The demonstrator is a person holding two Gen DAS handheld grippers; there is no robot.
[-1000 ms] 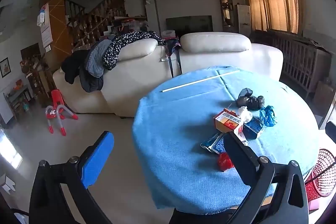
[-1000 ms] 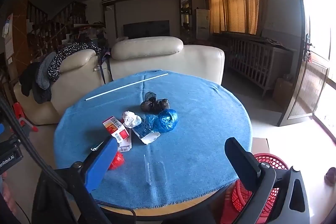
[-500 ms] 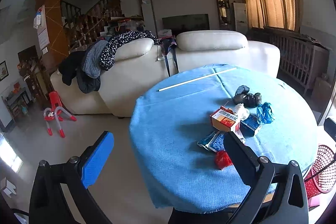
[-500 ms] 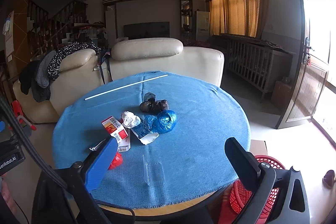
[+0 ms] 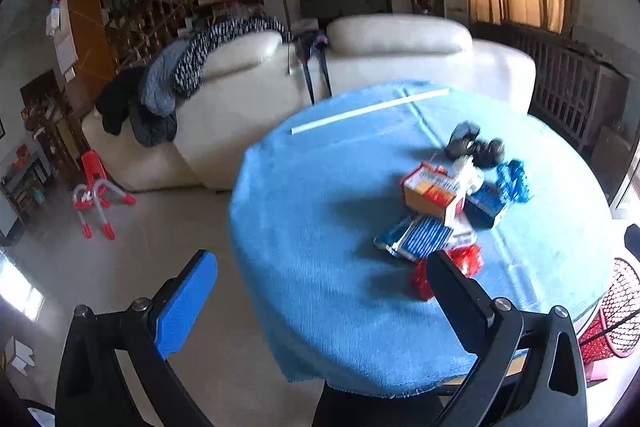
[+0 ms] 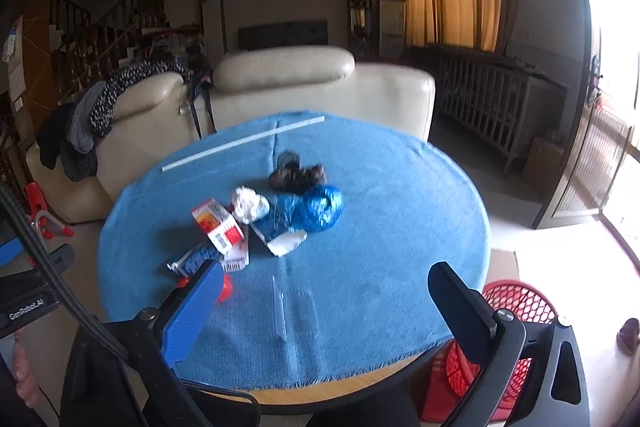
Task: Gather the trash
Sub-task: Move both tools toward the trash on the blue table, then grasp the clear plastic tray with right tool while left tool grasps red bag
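A heap of trash lies on the round table's blue cloth (image 6: 380, 259): a red and white carton (image 6: 218, 223), crumpled white paper (image 6: 250, 203), a blue plastic bag (image 6: 320, 207), dark wrappers (image 6: 298, 177), a small red piece (image 6: 224, 291) and a clear plastic blister (image 6: 292, 311). The carton (image 5: 434, 189) and the red piece (image 5: 464, 261) also show in the left wrist view. My left gripper (image 5: 320, 303) is open and empty at the table's near left edge. My right gripper (image 6: 326, 311) is open and empty above the near edge.
A red mesh basket (image 6: 516, 311) stands on the floor at the table's right, also in the left wrist view (image 5: 618, 311). A white rod (image 6: 244, 143) lies across the far side. A cream sofa (image 6: 320, 87) with clothes stands behind the table. A red toy (image 5: 96, 199) is on the floor at left.
Both grippers have moved forward and dipped toward the table; the trash heap looks larger and closer. Nothing on the table has moved. Both stay open.
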